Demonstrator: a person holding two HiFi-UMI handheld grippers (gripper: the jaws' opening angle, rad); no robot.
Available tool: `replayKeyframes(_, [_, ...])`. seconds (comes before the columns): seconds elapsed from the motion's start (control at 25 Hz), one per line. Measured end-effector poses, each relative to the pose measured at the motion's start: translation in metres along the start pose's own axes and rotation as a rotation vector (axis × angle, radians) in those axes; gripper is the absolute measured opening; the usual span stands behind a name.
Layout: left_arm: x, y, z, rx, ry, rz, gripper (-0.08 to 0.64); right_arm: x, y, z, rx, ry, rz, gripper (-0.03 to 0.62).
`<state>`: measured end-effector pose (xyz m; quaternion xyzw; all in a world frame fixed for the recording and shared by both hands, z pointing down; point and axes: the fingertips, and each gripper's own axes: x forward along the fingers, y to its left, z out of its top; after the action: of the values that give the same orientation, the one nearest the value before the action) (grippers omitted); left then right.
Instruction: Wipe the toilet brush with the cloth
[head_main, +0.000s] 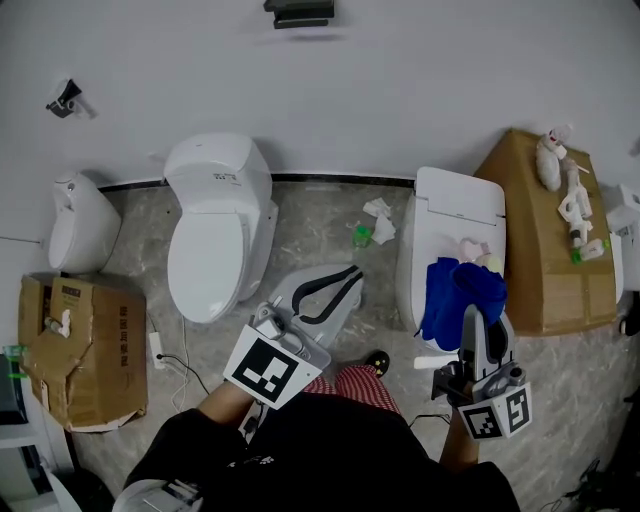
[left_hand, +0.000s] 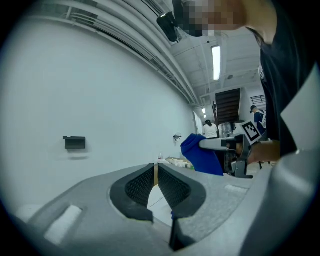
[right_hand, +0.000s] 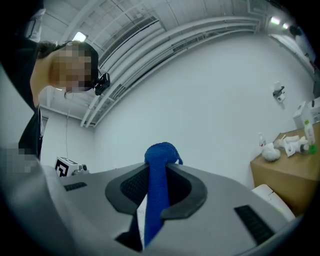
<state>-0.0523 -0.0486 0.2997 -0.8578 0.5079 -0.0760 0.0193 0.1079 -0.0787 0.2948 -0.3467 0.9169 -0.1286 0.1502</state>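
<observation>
- Evidently the right hand-held gripper (right_hand: 159, 167) is clamped on the bunched blue cloth (head_main: 458, 295), above the right-hand toilet (head_main: 455, 205).
- Left hand-held gripper (left_hand: 156, 171): jaws together, seemingly empty.
- Toilet brush (head_main: 575, 205): probably the white stick on the cardboard box (head_main: 525, 270); too small to confirm.
- Steady its handle with the left, then wrap the cloth round and stroke lengthwise.

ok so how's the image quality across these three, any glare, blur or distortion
Head view: even, soft light, no glare, baseboard mildly bowed. Left gripper view: strong fisheye, black corners, ceiling lamp blown out, a mosaic patch up top. Right gripper view: same fisheye and dark rim, blue cloth sharp between the jaws, a mosaic patch at left.
</observation>
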Motion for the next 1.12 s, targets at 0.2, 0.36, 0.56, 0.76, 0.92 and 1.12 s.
replayKeyframes(0.2, [0.013,-0.006,-0.002,-0.010,0.021,0.063,0.008,0.005,-0.022,0.002,0.019,0.020,0.054,0.064])
replayKeyframes(0.36, [0.020,-0.010,-0.004,-0.021,0.043,0.107,0.008,0.009,-0.034,0.002,0.034,0.039,0.098,0.064])
replayKeyframes(0.56, [0.022,-0.013,-0.009,-0.060,0.074,0.161,0.008,0.012,-0.039,0.003,0.041,0.048,0.151,0.064])
replayKeyframes(0.76, [0.027,-0.022,-0.010,-0.041,0.086,0.173,0.008,0.010,-0.046,0.001,0.060,0.061,0.176,0.064])
replayKeyframes(0.92, [0.026,-0.019,-0.014,-0.052,0.092,0.184,0.008,0.014,-0.046,-0.005,0.068,0.073,0.189,0.064])
replayKeyframes(1.12, [0.027,-0.012,-0.021,-0.058,0.099,0.164,0.008,0.019,-0.043,-0.011,0.075,0.070,0.168,0.064])
